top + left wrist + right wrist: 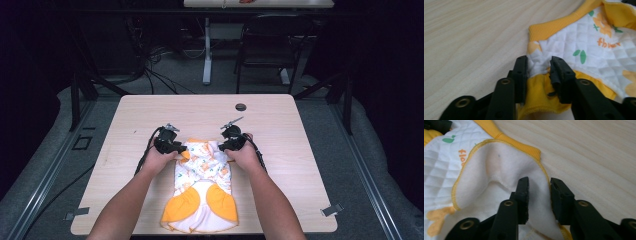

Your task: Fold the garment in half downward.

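A white quilted baby garment [202, 185] with orange prints and yellow trim lies on the wooden table [280, 125], its two yellow patches toward the near edge. My left gripper [179, 149] is at the garment's far left corner; in the left gripper view the garment [584, 42] is bunched between the jaws of this gripper [539, 63], beside the yellow ribbed band. My right gripper [223, 146] holds the far right corner. In the right gripper view the garment's [499, 167] plain white inner side is turned up and passes between the jaws of that gripper [539, 183].
A small black round cap [241, 106] sits in the tabletop beyond the grippers. Metal clips [331, 210] mark the table's near corners. A dark chair [270, 45] and another table's leg [207, 50] stand on the floor behind, among cables.
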### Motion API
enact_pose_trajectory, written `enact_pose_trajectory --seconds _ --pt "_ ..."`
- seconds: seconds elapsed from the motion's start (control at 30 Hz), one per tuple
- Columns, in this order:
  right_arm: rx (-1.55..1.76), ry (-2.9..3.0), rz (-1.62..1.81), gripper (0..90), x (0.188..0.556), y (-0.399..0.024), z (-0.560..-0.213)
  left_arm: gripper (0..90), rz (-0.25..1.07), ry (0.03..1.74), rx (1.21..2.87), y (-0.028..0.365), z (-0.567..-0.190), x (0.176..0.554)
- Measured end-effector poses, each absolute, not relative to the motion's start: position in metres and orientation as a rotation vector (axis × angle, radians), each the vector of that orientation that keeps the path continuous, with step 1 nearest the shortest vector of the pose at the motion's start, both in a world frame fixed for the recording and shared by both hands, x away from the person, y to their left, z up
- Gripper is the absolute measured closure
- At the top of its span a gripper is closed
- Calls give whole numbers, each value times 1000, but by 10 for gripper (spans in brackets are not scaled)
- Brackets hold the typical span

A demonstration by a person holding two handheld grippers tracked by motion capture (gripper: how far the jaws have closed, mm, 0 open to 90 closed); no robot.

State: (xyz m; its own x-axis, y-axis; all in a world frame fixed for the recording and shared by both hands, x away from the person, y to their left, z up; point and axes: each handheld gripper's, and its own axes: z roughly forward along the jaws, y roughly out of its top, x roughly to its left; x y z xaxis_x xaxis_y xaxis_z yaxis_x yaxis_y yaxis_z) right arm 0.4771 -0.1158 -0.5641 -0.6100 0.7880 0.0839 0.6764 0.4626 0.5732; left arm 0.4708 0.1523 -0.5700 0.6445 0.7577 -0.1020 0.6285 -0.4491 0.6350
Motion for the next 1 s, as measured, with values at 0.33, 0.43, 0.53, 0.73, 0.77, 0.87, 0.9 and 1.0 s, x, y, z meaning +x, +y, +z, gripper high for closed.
enact_pose_trajectory --seconds 0.33,0.43,0.53,0.73,0.77,0.87,0.9,1.0 --pt "1224 2551 832 869 469 -107 -562 838 225 1094 2219 150 -569 471" --pt "1237 2531 868 872 469 -107 -563 846 221 1109 2220 149 -567 471" --pt "1203 2557 851 874 469 -112 -553 849 229 1096 2205 150 -559 470" --pt "1177 2536 904 874 465 -118 -541 850 245 1065 2176 154 -543 467" --pt "1175 2537 909 874 464 -118 -539 850 243 1057 2176 154 -540 466" --pt "1141 2525 913 874 461 -118 -531 850 262 1039 2166 155 -530 465" --pt "1123 2528 907 874 461 -118 -526 850 268 1036 2162 156 -527 464" --pt "1094 2508 922 874 460 -117 -513 851 283 1036 2155 158 -521 464"
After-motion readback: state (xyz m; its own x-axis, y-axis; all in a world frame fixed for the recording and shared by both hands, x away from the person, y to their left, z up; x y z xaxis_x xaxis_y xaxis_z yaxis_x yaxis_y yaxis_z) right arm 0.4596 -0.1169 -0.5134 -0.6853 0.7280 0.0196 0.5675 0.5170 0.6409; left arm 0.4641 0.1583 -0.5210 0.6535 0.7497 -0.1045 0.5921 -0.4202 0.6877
